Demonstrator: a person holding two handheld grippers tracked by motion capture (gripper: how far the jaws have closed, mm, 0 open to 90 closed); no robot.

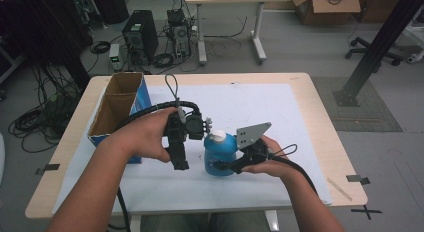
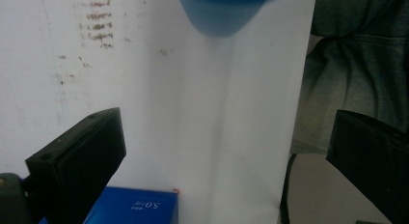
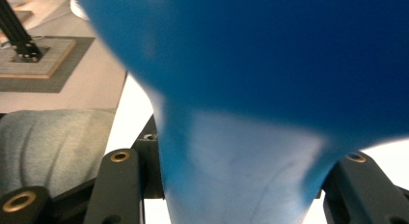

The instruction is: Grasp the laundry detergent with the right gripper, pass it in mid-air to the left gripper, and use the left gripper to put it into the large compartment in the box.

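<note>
Two forearms enter from the bottom of the high view, each hand holding a tool over a white sheet (image 1: pixel 280 117) on the tabletop (image 1: pixel 320 107). At the left, the left tool (image 1: pixel 179 159) points down beside a blue bottle (image 1: pixel 220 154) with a white cap (image 1: pixel 217 136), without touching it. At the right, the right tool (image 1: pixel 225 166) is clamped on the bottle's lower body. An open cardboard box (image 1: pixel 117 109) with blue sides stands at the sheet's left edge.

Seen from the left gripper view, the left tool (image 2: pixel 226 156) has its jaws wide apart with nothing between them; the bottle (image 2: pixel 222 11) shows blurred at the top, and a blue box corner (image 2: pixel 140 207) lies below.

Seen from the right gripper view, the bottle (image 3: pixel 251 89) sits pinched between the jaws of the right tool (image 3: pixel 236 185).
</note>
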